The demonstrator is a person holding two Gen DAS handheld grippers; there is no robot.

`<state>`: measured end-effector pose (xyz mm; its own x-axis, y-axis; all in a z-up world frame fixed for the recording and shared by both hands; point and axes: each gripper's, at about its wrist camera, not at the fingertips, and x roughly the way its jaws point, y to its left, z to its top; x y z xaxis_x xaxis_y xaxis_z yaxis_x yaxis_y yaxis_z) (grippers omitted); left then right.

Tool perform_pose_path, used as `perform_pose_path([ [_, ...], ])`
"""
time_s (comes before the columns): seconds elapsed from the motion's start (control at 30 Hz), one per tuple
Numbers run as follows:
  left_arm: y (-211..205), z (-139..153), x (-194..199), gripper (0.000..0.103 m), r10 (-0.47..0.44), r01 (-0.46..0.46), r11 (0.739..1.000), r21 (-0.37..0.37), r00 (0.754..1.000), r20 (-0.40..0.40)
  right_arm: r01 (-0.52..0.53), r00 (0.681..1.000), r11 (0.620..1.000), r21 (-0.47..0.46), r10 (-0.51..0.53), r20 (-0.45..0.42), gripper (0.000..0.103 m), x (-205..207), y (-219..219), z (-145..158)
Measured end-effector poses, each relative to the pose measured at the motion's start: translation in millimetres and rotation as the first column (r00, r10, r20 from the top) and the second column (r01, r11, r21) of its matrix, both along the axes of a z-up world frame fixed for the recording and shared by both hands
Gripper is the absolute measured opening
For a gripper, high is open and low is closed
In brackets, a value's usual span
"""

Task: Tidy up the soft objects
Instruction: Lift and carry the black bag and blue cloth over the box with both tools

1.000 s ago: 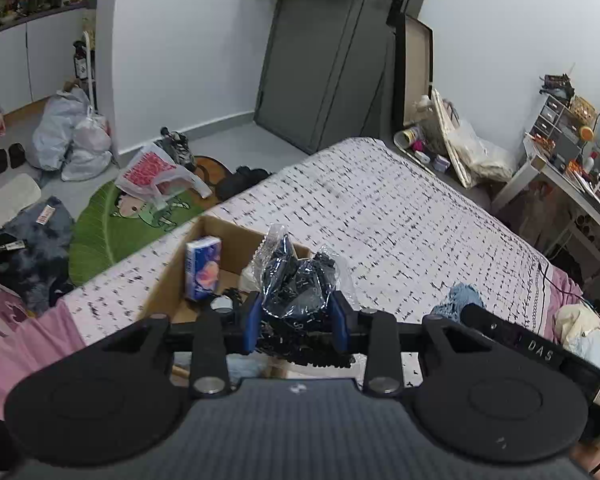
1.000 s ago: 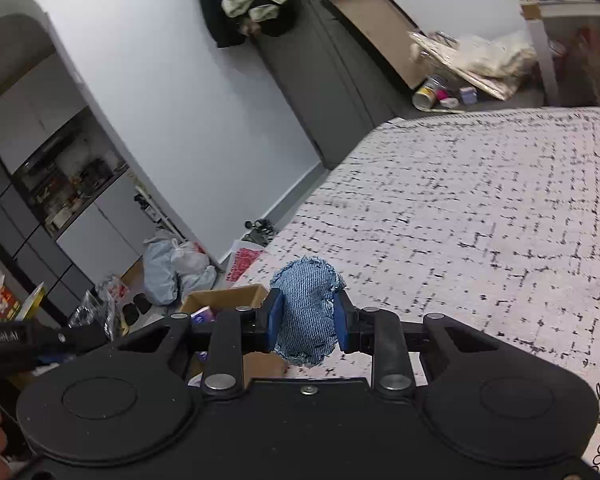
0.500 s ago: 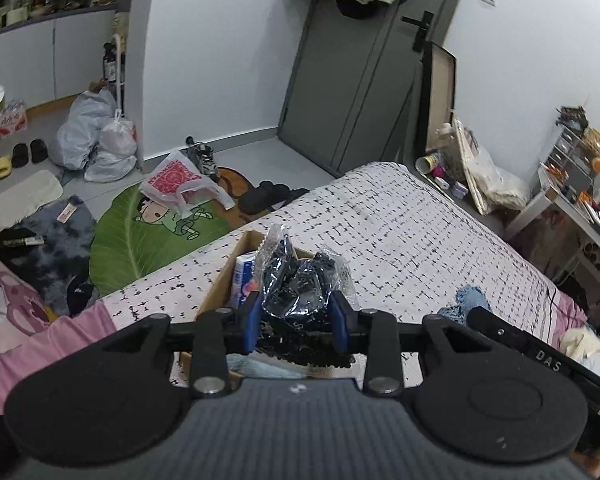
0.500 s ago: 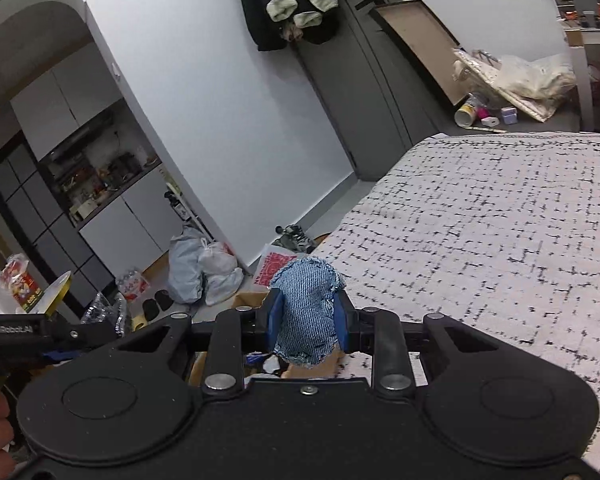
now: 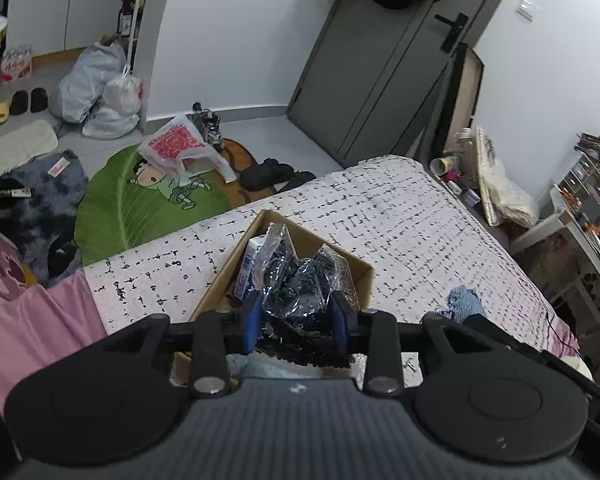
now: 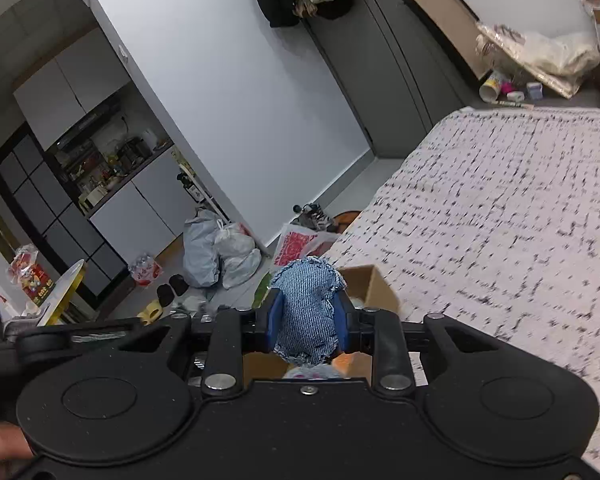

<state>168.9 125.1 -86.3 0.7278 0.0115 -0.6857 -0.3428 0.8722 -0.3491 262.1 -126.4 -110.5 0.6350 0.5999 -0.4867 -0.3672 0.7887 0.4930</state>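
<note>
My left gripper (image 5: 298, 316) is shut on a crinkly clear bag of black items (image 5: 300, 284) and holds it over an open cardboard box (image 5: 364, 272) on the bed. A blue-and-white packet (image 5: 247, 270) stands inside the box. My right gripper (image 6: 306, 320) is shut on a blue denim pouch (image 6: 306, 312) and holds it just above the same box (image 6: 374, 282). The denim pouch also shows in the left wrist view (image 5: 465, 300), to the right of the box.
The bed has a white black-flecked cover (image 5: 400, 216) and a pink sheet (image 5: 32, 320) at its left edge. The floor holds a green leaf rug (image 5: 120, 204), plastic bags (image 5: 100, 92), shoes and slippers (image 5: 276, 172). A grey door (image 5: 372, 68) is behind.
Both grippers have moved up and over the cardboard box with their loads. The box has come closer under each view. Both stay shut.
</note>
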Motion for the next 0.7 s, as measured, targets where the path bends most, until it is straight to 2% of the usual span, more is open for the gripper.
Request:
perform_pose_path([
  [0.23,13,-31,15,0.035,0.043,-0.043,0.999,0.014,0.999,-0.003,0.014,0.999,1.0,-0.014,-0.014,-0.033,0.027,10,23,-15],
  [0.33,19,-45,24,0.035,0.052,-0.053,0.999,-0.009,0.998,-0.035,0.008,0.999,0.999,-0.037,-0.009,-0.032,0.027,12,32,-22],
  [0.47,17,-54,32,0.036,0.03,-0.029,0.999,0.029,0.999,-0.028,0.01,0.999,0.998,-0.057,-0.012,-0.036,0.027,18,38,-31],
  [0.6,26,-69,36,0.036,0.057,-0.056,0.998,0.011,0.997,-0.057,0.01,0.999,0.998,-0.062,-0.013,-0.039,0.027,26,44,-36],
  [0.7,33,-69,36,0.038,0.07,-0.07,0.997,0.01,0.996,-0.05,0.007,0.999,0.998,-0.057,-0.01,-0.049,0.027,31,50,-40],
])
